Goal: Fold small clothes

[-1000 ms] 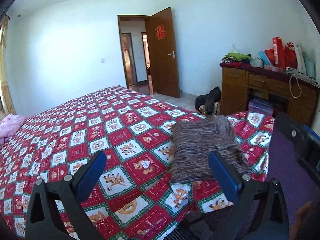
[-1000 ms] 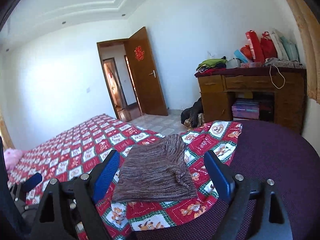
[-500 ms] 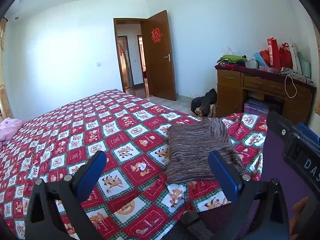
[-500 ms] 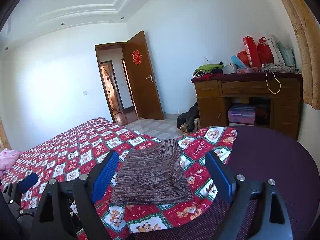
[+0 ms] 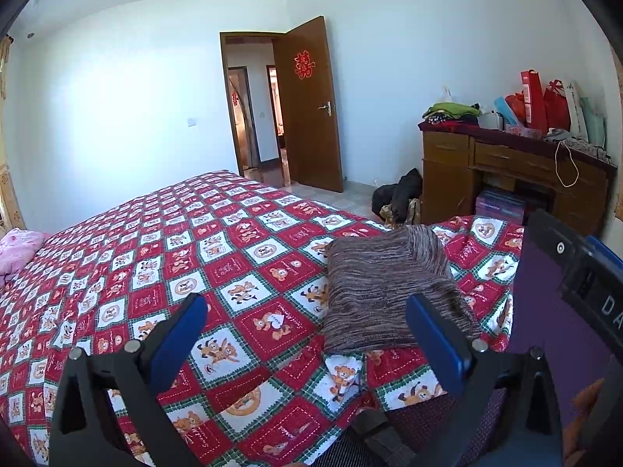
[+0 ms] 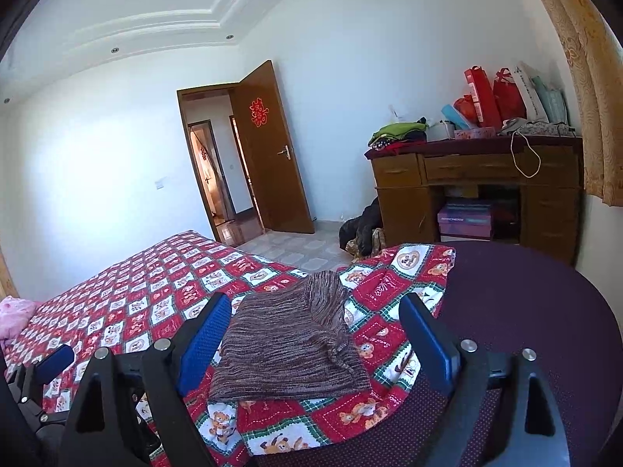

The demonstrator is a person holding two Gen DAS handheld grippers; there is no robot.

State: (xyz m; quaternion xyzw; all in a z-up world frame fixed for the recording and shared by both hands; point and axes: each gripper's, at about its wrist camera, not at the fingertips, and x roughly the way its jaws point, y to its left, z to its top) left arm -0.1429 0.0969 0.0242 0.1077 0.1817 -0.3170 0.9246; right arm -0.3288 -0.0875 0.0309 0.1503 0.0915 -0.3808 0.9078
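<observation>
A folded brown striped knit garment (image 5: 383,286) lies on the red patterned bedspread (image 5: 194,257) near the bed's corner; it also shows in the right wrist view (image 6: 288,342). My left gripper (image 5: 307,334) is open and empty, held above the bed short of the garment. My right gripper (image 6: 311,338) is open and empty, held above and short of the garment. The left gripper's blue fingertip (image 6: 54,358) shows at the lower left of the right wrist view.
A dark purple chair seat (image 6: 525,311) sits at the bed's corner, under the bedspread's edge. A wooden desk (image 6: 475,186) with bags and clothes stands by the wall. A pink cloth (image 5: 19,249) lies far left on the bed. A dark bag (image 6: 362,229) lies on the floor by the open door (image 6: 272,155).
Both grippers have drawn back and tilted up a little from the folded garment. The garment has not moved.
</observation>
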